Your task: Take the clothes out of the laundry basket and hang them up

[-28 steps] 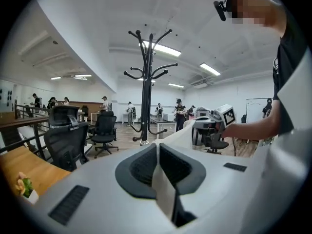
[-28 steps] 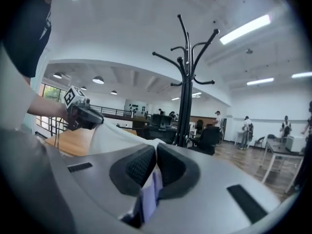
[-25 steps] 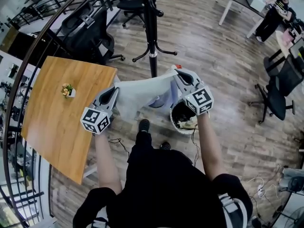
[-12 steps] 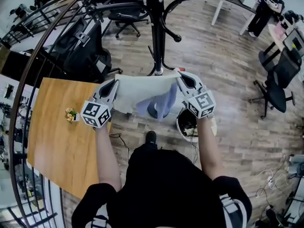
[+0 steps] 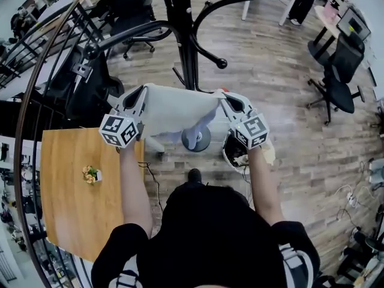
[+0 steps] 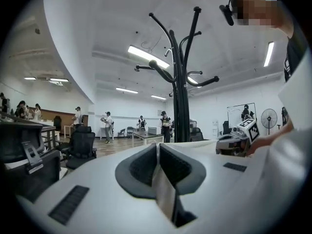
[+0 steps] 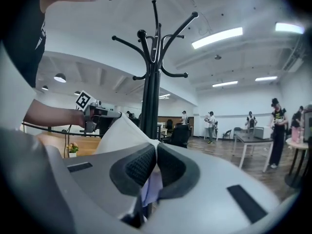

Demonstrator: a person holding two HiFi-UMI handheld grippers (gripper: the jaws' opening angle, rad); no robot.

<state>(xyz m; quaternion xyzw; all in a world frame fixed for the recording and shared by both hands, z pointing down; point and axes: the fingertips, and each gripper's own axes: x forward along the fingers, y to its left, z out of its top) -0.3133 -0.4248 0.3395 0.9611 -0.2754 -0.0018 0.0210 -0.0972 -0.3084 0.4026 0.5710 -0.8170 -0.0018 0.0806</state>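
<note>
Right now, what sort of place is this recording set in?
Most likely an open-plan office: black swivel office chairs stand on a wood-plank floor, people stand around desks in the background, and strip lights run across the ceiling.

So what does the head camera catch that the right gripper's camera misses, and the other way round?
Only the head view shows the laundry basket down on the floor. Only the right gripper view shows the ceiling lights and, close up, the right gripper pinching the pale garment. Both show the coat rack, the garment stretched between the two grippers, the left gripper holding its other end, and the little flower pot on the wooden table.
</note>
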